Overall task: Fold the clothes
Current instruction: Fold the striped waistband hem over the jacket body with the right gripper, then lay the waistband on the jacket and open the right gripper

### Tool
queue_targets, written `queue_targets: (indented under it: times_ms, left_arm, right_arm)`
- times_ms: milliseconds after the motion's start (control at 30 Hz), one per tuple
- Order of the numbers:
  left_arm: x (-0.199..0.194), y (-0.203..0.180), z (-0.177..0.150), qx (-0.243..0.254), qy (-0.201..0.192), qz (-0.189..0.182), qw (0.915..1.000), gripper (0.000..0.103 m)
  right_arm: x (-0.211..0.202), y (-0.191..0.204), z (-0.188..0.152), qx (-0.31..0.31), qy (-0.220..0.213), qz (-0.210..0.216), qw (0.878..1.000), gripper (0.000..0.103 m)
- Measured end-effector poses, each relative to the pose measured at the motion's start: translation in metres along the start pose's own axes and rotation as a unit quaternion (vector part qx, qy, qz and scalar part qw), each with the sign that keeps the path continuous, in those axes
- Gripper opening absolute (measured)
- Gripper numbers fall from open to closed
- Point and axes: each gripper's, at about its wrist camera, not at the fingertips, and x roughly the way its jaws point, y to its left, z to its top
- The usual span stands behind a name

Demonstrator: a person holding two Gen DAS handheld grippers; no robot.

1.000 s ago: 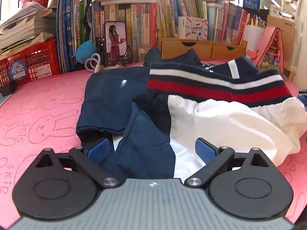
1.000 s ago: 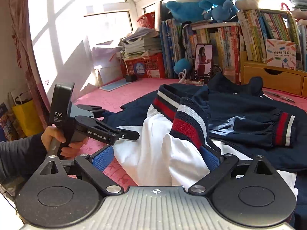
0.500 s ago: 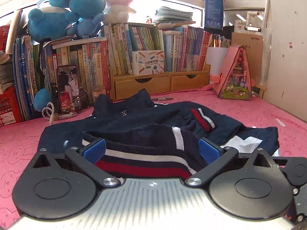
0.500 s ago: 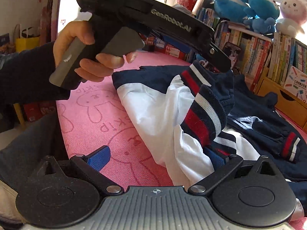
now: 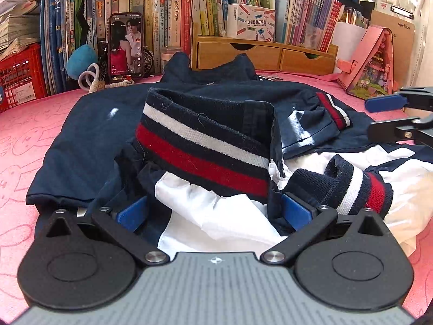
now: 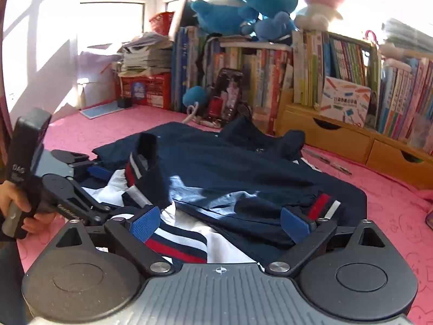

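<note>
We found jacket (image 5: 89, 140) half-folded: hem (image 5: 205, 151) flipped toward collar, rumpled. Left gripper (image 5: 213, 211) spread; right gripper (image 6: 220, 220) closing, gripping nothing. Sleeves left.

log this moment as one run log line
phase: mid-fold | left gripper: open over jacket hem | right gripper: open, just been closing, fabric between pads, ungripped

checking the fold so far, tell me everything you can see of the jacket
The jacket is navy with white panels, soft and crumpled. It has ribbed bands striped red, white and navy at the hem and cuffs. It lies half folded on the pink mat, collar toward the books. One striped band stands raised in front of the left gripper, whose open pads flank white cloth. One sleeve lies across the body, its cuff just beyond the right gripper.
</note>
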Motion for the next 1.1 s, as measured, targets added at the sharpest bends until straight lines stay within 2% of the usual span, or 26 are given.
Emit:
queue_targets:
  times_ms: [33, 100, 133, 233, 433, 533, 600, 667, 767, 833, 900, 967, 1100]
  left_arm:
    - [0.000, 0.000, 0.000, -0.001, -0.002, -0.001, 1.0000, 0.103]
    - [0.000, 0.000, -0.001, -0.001, -0.004, -0.001, 1.0000, 0.103]
    - [0.000, 0.000, 0.000, -0.001, -0.004, -0.001, 1.0000, 0.103]
    - [0.001, 0.000, 0.000, -0.001, -0.005, -0.003, 1.0000, 0.103]
    - [0.000, 0.000, -0.001, -0.002, -0.006, -0.003, 1.0000, 0.103]
    - [-0.001, 0.001, -0.001, -0.004, -0.007, -0.004, 1.0000, 0.103]
    - [0.000, 0.001, -0.001, -0.004, -0.007, -0.003, 1.0000, 0.103]
    - [-0.001, 0.001, -0.001, -0.004, -0.007, -0.003, 1.0000, 0.103]
    - [-0.001, 0.001, -0.001, -0.005, -0.007, -0.002, 1.0000, 0.103]
    - [-0.001, 0.002, -0.001, -0.006, -0.007, -0.002, 1.0000, 0.103]
    - [-0.001, 0.002, -0.001, -0.007, -0.007, -0.001, 0.9999, 0.103]
    - [-0.002, 0.002, -0.001, -0.008, -0.007, -0.002, 0.9999, 0.103]
    - [-0.002, 0.002, -0.002, -0.010, -0.007, -0.001, 0.9999, 0.103]
  right_arm:
    - [0.014, -0.010, -0.001, 0.023, 0.030, 0.012, 0.999, 0.057]
    - [0.032, -0.013, -0.009, 0.027, 0.073, 0.038, 0.996, 0.055]
    - [0.034, -0.006, -0.015, 0.009, 0.077, 0.043, 0.996, 0.055]
    - [0.033, 0.015, -0.028, -0.039, 0.072, 0.041, 0.996, 0.055]
    - [0.020, 0.008, -0.027, -0.002, 0.083, 0.085, 0.993, 0.054]
    - [0.014, 0.012, -0.027, -0.014, 0.079, 0.082, 0.993, 0.054]
    - [0.012, 0.021, -0.025, -0.049, 0.067, 0.063, 0.995, 0.054]
    - [0.011, 0.034, -0.026, -0.097, 0.046, 0.040, 0.993, 0.059]
    - [0.017, 0.045, -0.028, -0.145, 0.043, 0.033, 0.988, 0.060]
    - [0.024, 0.040, -0.027, -0.129, 0.055, 0.049, 0.989, 0.060]
    - [0.029, 0.026, -0.025, -0.077, 0.069, 0.083, 0.991, 0.057]
    - [0.031, 0.017, -0.025, -0.047, 0.074, 0.107, 0.990, 0.047]
    - [0.029, 0.023, -0.028, -0.063, 0.064, 0.110, 0.990, 0.045]
